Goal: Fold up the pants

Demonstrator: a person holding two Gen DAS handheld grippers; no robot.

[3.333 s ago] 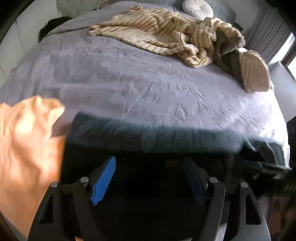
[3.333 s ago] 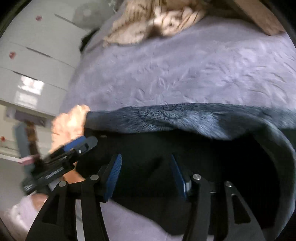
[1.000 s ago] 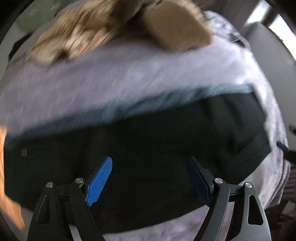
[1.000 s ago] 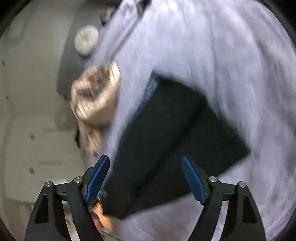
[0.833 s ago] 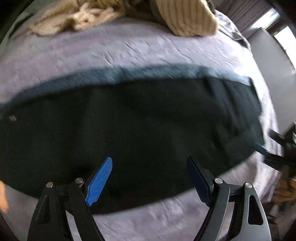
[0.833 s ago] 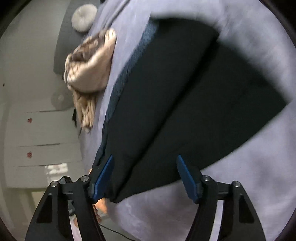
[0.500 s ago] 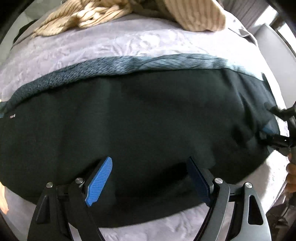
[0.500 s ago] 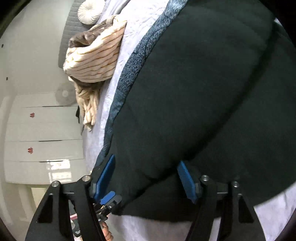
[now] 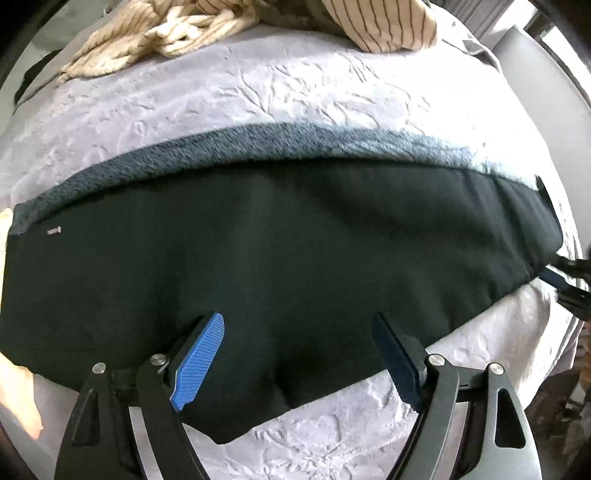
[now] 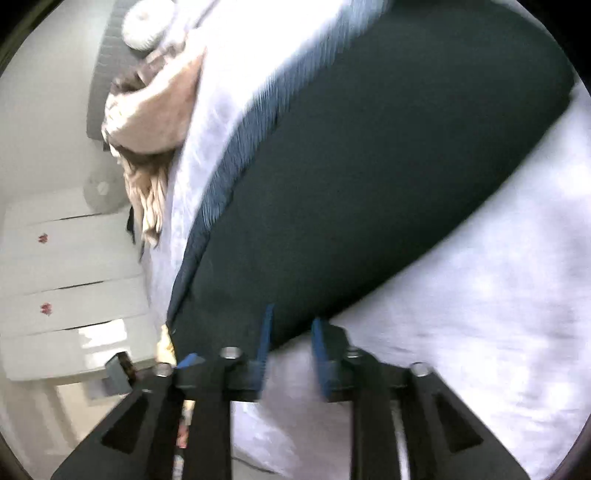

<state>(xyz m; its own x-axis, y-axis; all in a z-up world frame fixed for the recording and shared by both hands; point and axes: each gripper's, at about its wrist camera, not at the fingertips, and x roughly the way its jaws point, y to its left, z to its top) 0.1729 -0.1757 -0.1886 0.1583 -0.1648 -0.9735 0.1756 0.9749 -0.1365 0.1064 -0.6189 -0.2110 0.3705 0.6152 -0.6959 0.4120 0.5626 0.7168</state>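
Observation:
The dark pants [image 9: 288,251] lie folded in a long band across the lavender bedspread [image 9: 280,96], a grey-blue inner edge showing along the far side. My left gripper [image 9: 299,354] is open, its blue pads astride the near edge of the pants. In the right wrist view the pants [image 10: 369,177] stretch away from my right gripper [image 10: 290,339]. Its jaws stand narrowly apart around the near corner of the pants; the view is blurred and I cannot tell whether they grip the cloth. The right gripper also shows in the left wrist view [image 9: 561,284] at the pants' right end.
A striped beige blanket [image 9: 229,22] is heaped at the far side of the bed. A round white pillow [image 10: 146,22] lies by the headboard. White drawers [image 10: 66,273] stand beside the bed. The bed edge drops off at the right [image 9: 554,350].
The pants went from held up to lying flat and folded on the bed. My left gripper has come closer to their near edge. My right gripper's jaws have narrowed at the pants' corner.

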